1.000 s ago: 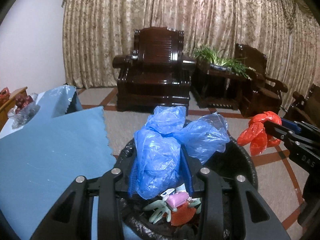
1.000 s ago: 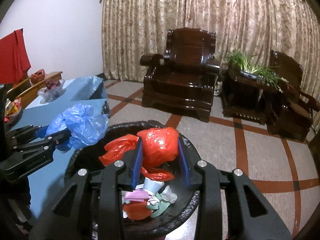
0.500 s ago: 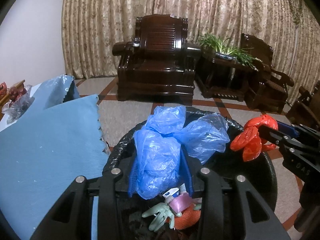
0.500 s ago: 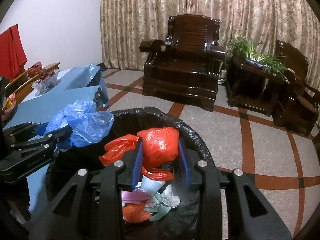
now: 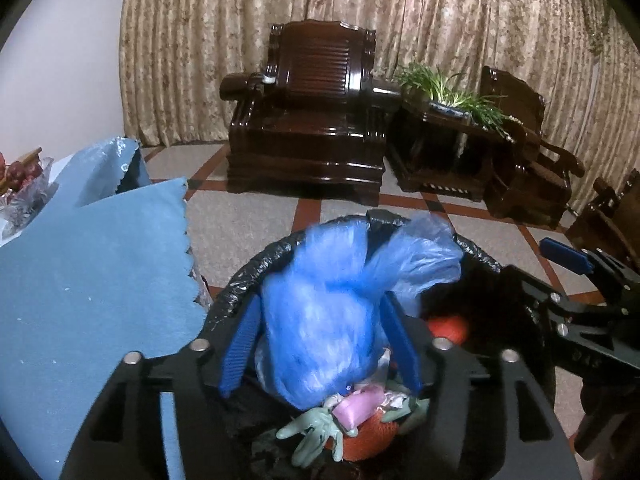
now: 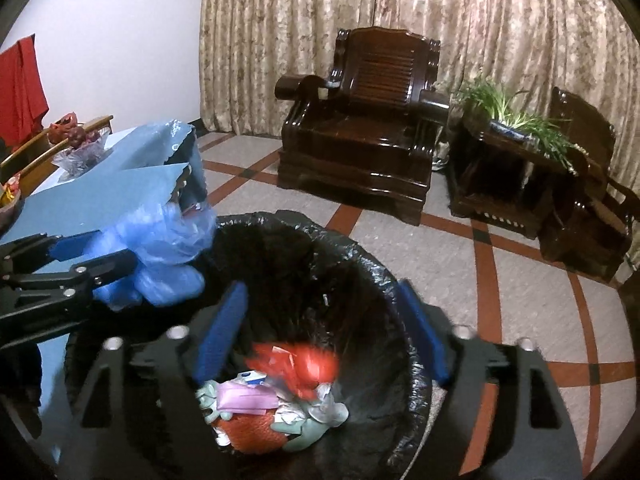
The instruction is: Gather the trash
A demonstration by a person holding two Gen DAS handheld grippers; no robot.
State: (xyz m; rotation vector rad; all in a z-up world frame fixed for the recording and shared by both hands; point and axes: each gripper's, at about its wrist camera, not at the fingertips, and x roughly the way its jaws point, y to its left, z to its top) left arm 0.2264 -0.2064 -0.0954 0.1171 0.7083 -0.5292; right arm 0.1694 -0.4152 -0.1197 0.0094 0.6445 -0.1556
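A black-lined trash bin [image 6: 304, 240] stands below both grippers, with pink, green and orange trash [image 6: 256, 408] at its bottom. My right gripper [image 6: 320, 332] is open and empty above the bin; the red plastic bag [image 6: 308, 368] lies blurred inside the bin beneath it. My left gripper [image 5: 320, 340] has its jaws spread wide around the blue plastic bag [image 5: 328, 320], which looks blurred over the bin [image 5: 476, 256]. The left gripper and blue bag [image 6: 168, 252] also show at the left of the right wrist view. The right gripper [image 5: 576, 280] shows at the right of the left wrist view.
A table with a blue cloth [image 5: 80, 280] stands left of the bin, with a fruit bowl [image 6: 80, 148] at its far end. Dark wooden armchairs [image 6: 376, 128] and a side table with a plant [image 6: 516, 128] stand by the curtains. Tiled floor lies between.
My right gripper has opened and the red bag has dropped into the bin. My left gripper's jaws have spread and the blue bag is slipping down. Both grippers moved lower over the bin.
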